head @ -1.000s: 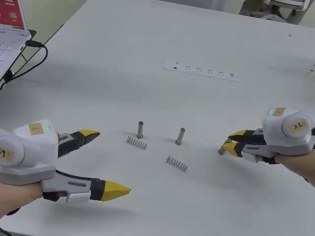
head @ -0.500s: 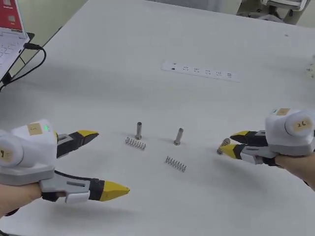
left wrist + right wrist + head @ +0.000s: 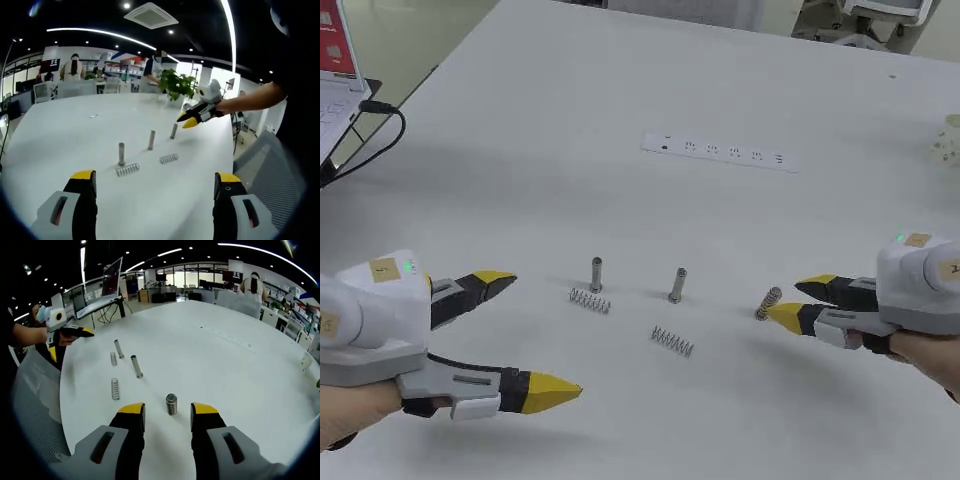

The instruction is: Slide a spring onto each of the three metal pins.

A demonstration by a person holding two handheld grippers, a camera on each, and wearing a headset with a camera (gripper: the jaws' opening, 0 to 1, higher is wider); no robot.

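White table (image 3: 620, 80), loose springs (image 3: 672, 341), power strip (image 3: 720, 152), laptop (image 3: 332, 95)

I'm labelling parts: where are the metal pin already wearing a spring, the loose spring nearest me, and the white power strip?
Spring-covered metal pin (image 3: 769, 303), head view, mid-coil.
Nearer loose steel coil spring (image 3: 672, 341), head view, its middle coils.
Long white power strip (image 3: 720, 152), head view, top face centre.

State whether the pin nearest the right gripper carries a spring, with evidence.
Yes: a spring wraps the pin standing just ahead of the right gripper.
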